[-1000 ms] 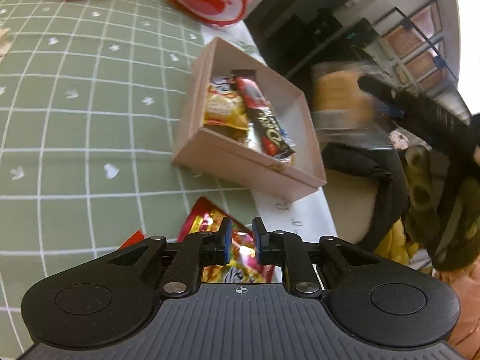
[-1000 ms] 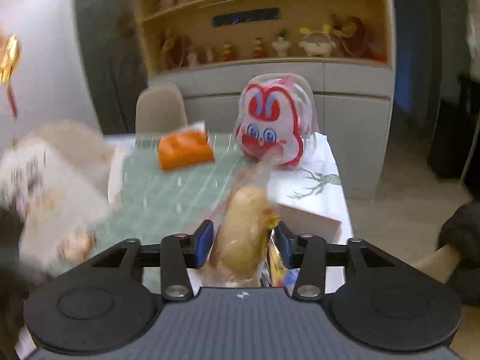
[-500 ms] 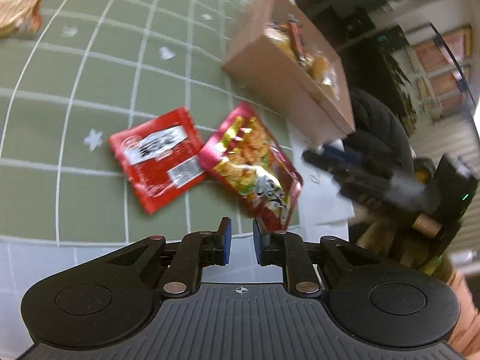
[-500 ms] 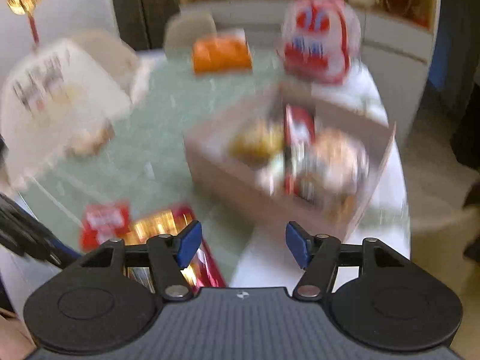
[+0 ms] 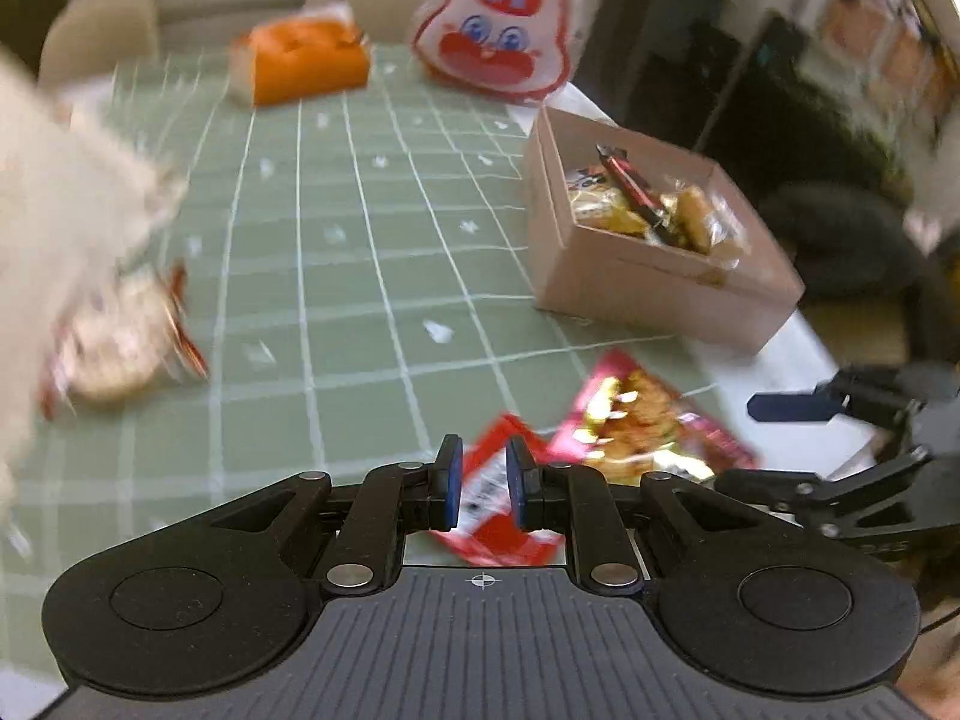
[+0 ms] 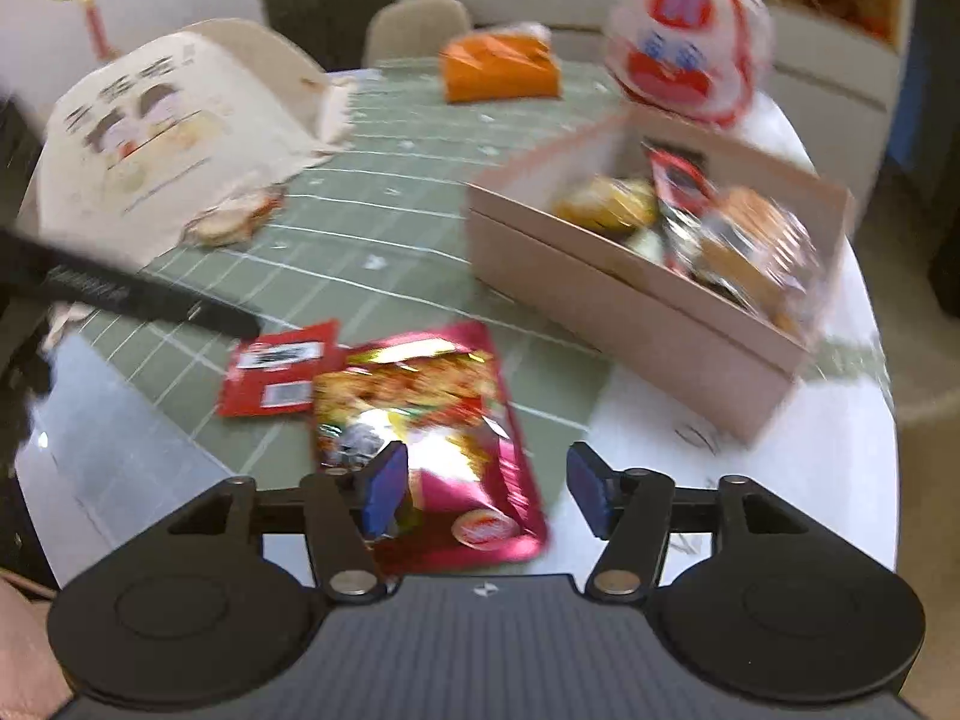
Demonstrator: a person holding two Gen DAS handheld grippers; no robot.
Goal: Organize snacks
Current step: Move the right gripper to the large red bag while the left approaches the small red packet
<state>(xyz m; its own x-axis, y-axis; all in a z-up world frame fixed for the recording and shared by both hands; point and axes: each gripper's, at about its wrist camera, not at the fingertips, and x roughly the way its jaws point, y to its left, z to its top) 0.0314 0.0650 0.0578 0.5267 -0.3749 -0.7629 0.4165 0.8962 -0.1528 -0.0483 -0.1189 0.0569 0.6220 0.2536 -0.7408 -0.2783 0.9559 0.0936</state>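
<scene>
The left hand-held gripper hangs low over the near edge of the counter with its blue pads drawn almost together and nothing between them; the small red packet shows through the narrow gap but lies flat on the green checked cloth below. The right hand-held gripper stands about half spread and its jaws are opening, empty, above the lower end of the shiny magenta snack bag, which lies on the counter touching the red packet on its left side. In the left wrist view the same magenta bag lies just right of the red packet, and the right hand-held gripper reaches in from the right edge near it. The open cardboard box sits beyond the two loose packets, near the counter's right edge, already holding several wrapped snacks. Farther back are an orange pack and a white and red rabbit-face bag. A large white paper bag stands at the left, with a small wrapped snack lying at its foot
</scene>
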